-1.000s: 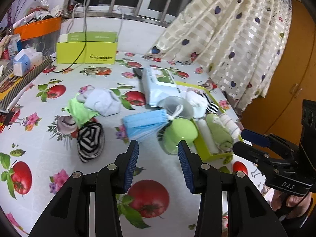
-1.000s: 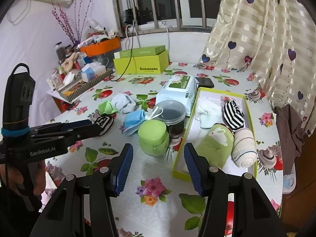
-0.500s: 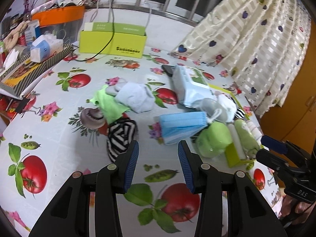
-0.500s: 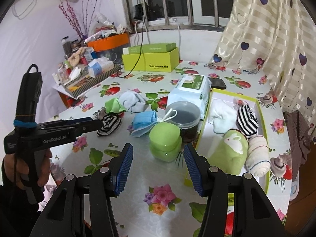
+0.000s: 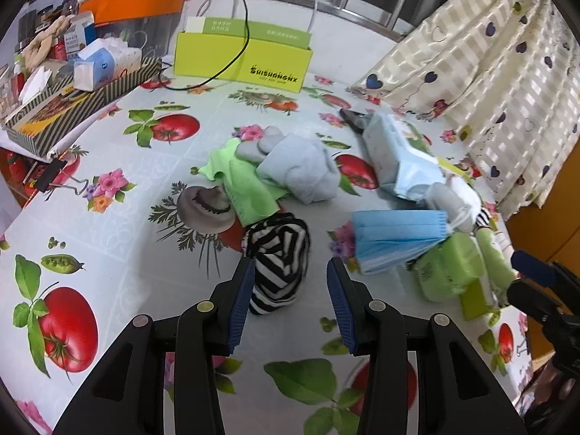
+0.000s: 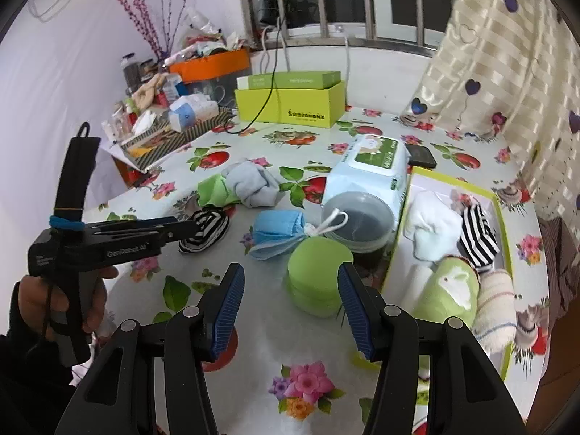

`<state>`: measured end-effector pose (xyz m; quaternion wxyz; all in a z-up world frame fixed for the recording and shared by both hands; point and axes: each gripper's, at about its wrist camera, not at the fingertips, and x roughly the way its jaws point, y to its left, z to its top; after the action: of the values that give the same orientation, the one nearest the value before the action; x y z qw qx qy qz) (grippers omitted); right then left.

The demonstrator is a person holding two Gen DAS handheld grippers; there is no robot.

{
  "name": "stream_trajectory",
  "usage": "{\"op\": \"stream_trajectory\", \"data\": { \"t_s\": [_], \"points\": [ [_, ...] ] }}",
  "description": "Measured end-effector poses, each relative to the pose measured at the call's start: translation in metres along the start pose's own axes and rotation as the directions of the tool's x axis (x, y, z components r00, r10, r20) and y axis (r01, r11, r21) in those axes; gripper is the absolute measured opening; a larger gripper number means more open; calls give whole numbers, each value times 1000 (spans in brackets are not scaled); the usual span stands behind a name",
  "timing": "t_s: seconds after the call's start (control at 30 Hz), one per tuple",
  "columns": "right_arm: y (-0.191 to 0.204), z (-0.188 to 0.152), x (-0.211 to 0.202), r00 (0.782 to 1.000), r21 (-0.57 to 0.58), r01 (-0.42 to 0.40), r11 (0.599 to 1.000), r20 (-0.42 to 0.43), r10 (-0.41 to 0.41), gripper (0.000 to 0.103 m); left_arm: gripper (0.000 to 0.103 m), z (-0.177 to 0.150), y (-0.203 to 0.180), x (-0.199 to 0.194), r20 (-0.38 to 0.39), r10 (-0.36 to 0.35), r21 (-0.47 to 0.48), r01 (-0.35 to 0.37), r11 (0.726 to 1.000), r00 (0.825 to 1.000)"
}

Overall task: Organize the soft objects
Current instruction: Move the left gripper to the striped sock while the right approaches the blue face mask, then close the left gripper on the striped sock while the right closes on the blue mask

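Both hand-held grippers [image 5: 290, 301] [image 6: 290, 302] gape wide

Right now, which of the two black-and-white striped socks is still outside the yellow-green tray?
The black-and-white striped sock between the left gripper fingers lies on the tablecloth; the other sits inside the tray.

The left claw [image 5: 290, 288] stands wide apart over the flower-and-tomato-print desk [image 5: 119, 224], its blue pads either side of a black-and-white striped sock roll [image 5: 281, 253], the left pad just beside the roll. Beyond lie a green cloth [image 5: 243, 181] and a pale blue bundle [image 5: 304, 168], touching. To the right, a blue face mask [image 5: 395, 235] leans on a green container [image 5: 449, 272].
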<state>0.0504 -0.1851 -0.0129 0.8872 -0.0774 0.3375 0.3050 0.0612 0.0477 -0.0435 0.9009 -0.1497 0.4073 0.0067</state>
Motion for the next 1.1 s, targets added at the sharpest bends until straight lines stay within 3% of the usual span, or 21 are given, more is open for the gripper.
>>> {"op": "stream_trajectory", "data": {
  "t_s": [0.2,0.37,0.6,0.93,1.1],
  "points": [
    [10,14,20,1000,-98,0,995,-27,-3,56,45,1,7,16,-22,7,-11,-7,1000,1000],
    [21,28,39,998,-259,14,966,-52,-28,57,47,0,11,28,-51,3,-20,-4,1000,999],
    [38,40,70,991,-526,-18,850,-125,-56,57,47,2,10,31,-40,-4,4,4,1000,999],
    [36,51,109,964,-625,-73,777,-245,-107,57,47,3,11,31,-35,-19,24,20,1000,999],
    [42,53,123,938,-658,-132,741,-325,-122,55,47,3,13,32,-31,-34,22,35,999,999]
  ]
}}
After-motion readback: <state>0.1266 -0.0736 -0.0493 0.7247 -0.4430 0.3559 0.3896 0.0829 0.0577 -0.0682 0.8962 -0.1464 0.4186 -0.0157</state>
